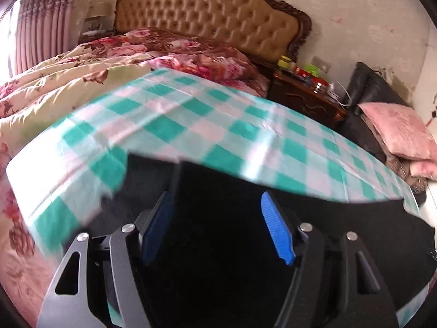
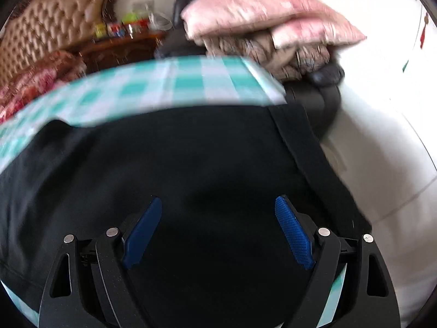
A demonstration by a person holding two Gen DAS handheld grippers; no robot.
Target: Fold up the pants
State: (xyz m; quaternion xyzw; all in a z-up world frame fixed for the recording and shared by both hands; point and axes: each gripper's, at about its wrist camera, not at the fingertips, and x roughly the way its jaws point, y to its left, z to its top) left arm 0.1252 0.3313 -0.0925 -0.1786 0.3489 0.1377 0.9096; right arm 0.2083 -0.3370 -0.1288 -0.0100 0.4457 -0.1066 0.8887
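Both grippers up over the black pants (image 2: pixel 191 150), nothing gripped.

Left gripper (image 1: pixel 218 218): jaws apart at a middling-wide gap, blue pads (image 1: pixel 277 232) clear on both sides, dark cloth lies below and between them but the pads aren't pressing on it. Can't say if the fingertips touch the fabric; picture is motion-blurred.

Right gripper (image 2: pixel 218 218): jaws wide apart, blue pads (image 2: pixel 293 235) facing each other over the pants, nothing clamped. Same caveat on tip contact.

Pants: spread flat on the green-and-white checked cloth (image 1: pixel 191 120) covering the table. In the right wrist view they fill the middle and 9 o'clock side, with a seam or hem band (image 2: pixel 300 147) running from 1 o'clock down toward 4 o'clock, near the table's right edge. In the left wrist view the pants sit at 6 o'clock, a squared-off folded edge showing just above the pads.

Surroundings: tufted tan headboard (image 1: pixel 207 13) at 12 o'clock in the left view, floral quilt (image 1: pixel 82 76) at 9–10 o'clock, dark wooden nightstand (image 1: pixel 306 95) with small bottles at 2 o'clock, pink pillow (image 1: pixel 396 128) at 3 o'clock. In the right view the pink pillows sit stacked at 1 o'clock beyond the table.
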